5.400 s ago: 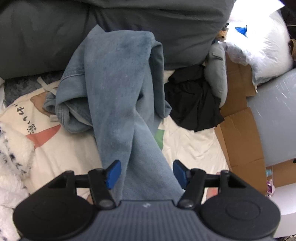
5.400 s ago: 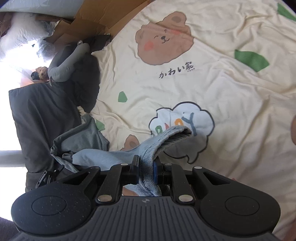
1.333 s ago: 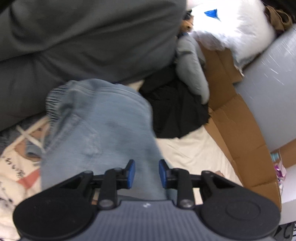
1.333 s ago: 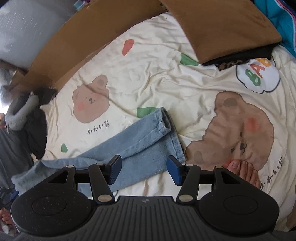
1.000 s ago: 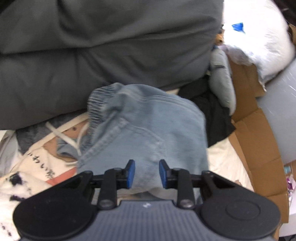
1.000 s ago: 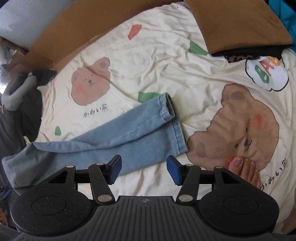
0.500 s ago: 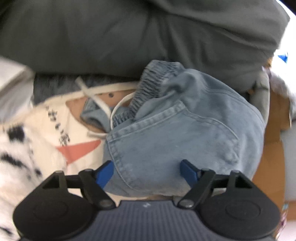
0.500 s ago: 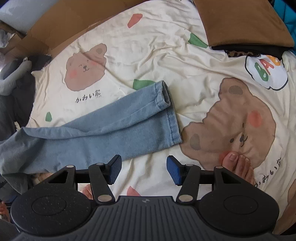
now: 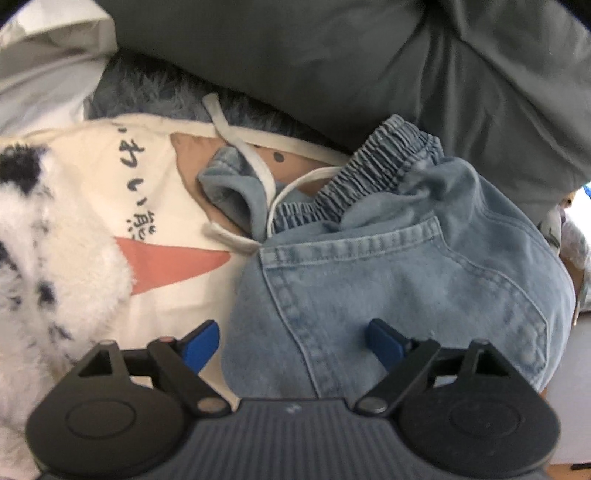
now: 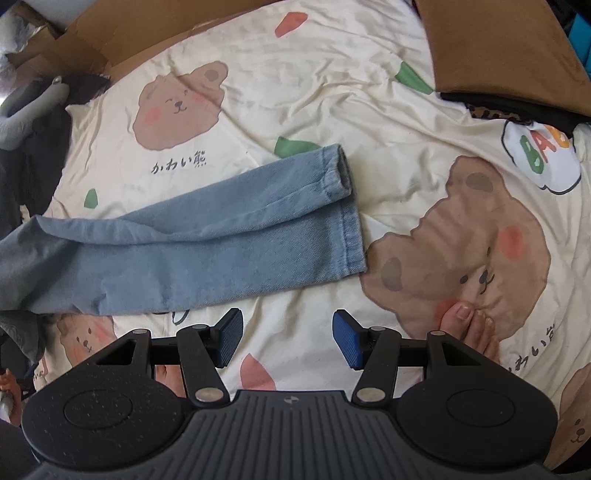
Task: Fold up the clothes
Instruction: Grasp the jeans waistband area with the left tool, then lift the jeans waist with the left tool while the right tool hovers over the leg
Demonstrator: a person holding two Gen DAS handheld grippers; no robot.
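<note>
Light blue jeans lie on the bear-print bed sheet (image 10: 295, 92). The left wrist view shows their waist end (image 9: 388, 266), with elastic band, white drawstring and back pocket, bunched up. My left gripper (image 9: 291, 343) is low over that end and its jaws are opening. The denim lies between the blue pads (image 9: 201, 345), which stand apart from it. In the right wrist view the two legs (image 10: 207, 236) lie flat side by side, hems to the right. My right gripper (image 10: 288, 339) hovers open just below the legs, with only sheet between its fingers.
A dark grey duvet (image 9: 332, 55) is heaped behind the waist. A fluffy white spotted blanket (image 9: 44, 258) lies to the left. A brown cushion (image 10: 498, 48) sits at the sheet's top right, cardboard (image 10: 110, 33) along the far edge. A person's bare toes (image 10: 469, 321) rest by the right gripper.
My left gripper has come down with the jeans' waist onto the bed, rolled, and spread its jaws off the denim. The right gripper has barely shifted and stays open.
</note>
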